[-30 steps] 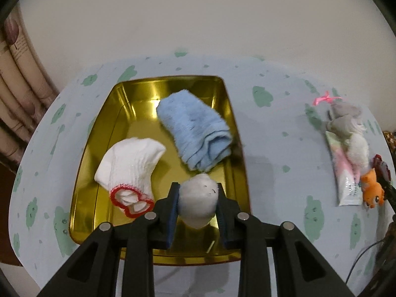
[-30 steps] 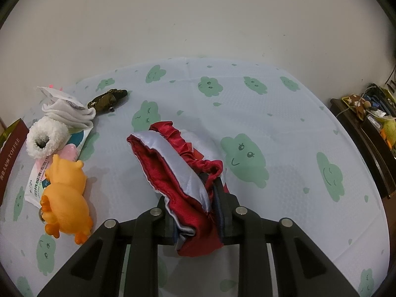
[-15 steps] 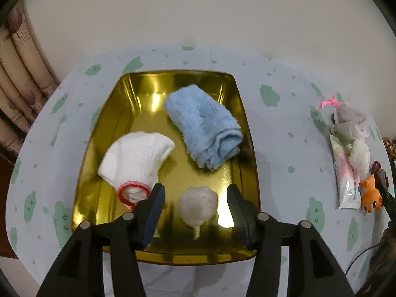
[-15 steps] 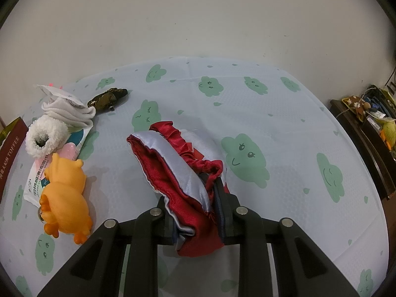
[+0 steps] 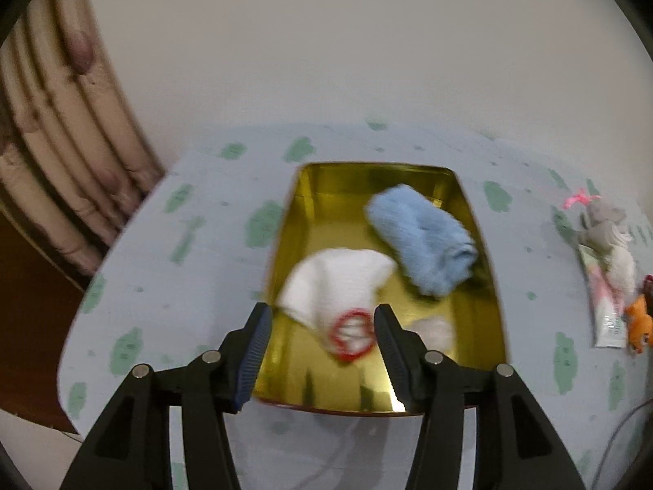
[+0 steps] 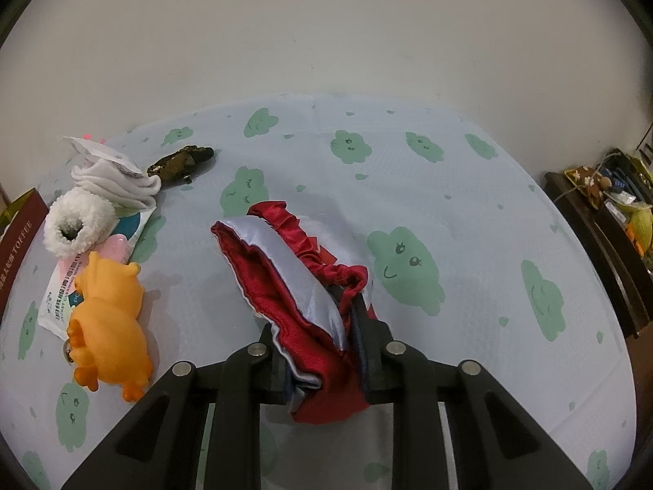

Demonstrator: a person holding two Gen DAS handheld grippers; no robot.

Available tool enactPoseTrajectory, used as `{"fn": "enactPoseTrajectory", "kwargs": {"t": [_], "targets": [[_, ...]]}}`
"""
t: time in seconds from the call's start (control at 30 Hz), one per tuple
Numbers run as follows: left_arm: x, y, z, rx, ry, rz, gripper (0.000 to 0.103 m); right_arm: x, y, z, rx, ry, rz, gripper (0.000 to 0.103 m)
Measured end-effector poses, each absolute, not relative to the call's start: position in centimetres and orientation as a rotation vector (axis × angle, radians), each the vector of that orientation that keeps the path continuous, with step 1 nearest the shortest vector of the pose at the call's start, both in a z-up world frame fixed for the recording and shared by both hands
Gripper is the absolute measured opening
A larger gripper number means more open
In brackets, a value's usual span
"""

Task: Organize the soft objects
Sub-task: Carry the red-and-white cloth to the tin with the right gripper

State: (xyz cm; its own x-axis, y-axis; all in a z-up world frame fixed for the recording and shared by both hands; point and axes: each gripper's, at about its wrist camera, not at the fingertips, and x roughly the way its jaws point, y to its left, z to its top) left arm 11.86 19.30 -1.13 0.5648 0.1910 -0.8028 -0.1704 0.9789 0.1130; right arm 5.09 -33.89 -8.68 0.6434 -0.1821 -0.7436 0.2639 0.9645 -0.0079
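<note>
**Left gripper open over the tray, right gripper clamping the red pouch**

The left gripper is hanging with its jaws spread wide and nothing between the pads, having just been opening. Beyond its fingertips the gold tray is sitting on the surface, its near rim toward the surface's near edge. Inside, nearest the gripper, a small white fluffy ball is lying by the tray's near right corner. Just beside it, a white sock with a red cuff is resting in the near left part. Farther back, a folded blue cloth is lying against the tray's right wall. The left view is blurred, so fine detail is lost.

The right gripper is staying closed on a red and silver satin pouch, which is drooping onto the surface's middle. Toward the surface's left edge an orange toy animal is lying over a printed packet. Behind it a white fuzzy ring is touching a grey folded cloth. Farthest back, a dark brown clip is lying just beside that cloth.
</note>
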Motion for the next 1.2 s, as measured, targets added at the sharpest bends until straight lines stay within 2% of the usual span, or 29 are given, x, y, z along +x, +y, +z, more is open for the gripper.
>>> {"fn": "enactPoseTrajectory", "kwargs": {"t": [0.23,0.57,0.9,1.2], "targets": [[9.6,23.4,-1.9,0.029,0.911,0.313,0.053,4.6,-33.7,-7.6,0.142,0.83,-0.268,0.018],[8.3,25.5,-2.6,0.047,0.876,0.402,0.053,5.2,-29.0,-2.1,0.093,0.765,-0.197,0.018],[6.5,29.1,-2.4,-0.125,0.866,0.469,0.053,8.6,-17.7,1.8,0.055,0.749,0.077,0.018],[5.5,30.5,-2.7,-0.199,0.869,0.492,0.053,11.6,-5.5,1.2,-0.033,0.797,0.293,0.018]]}}
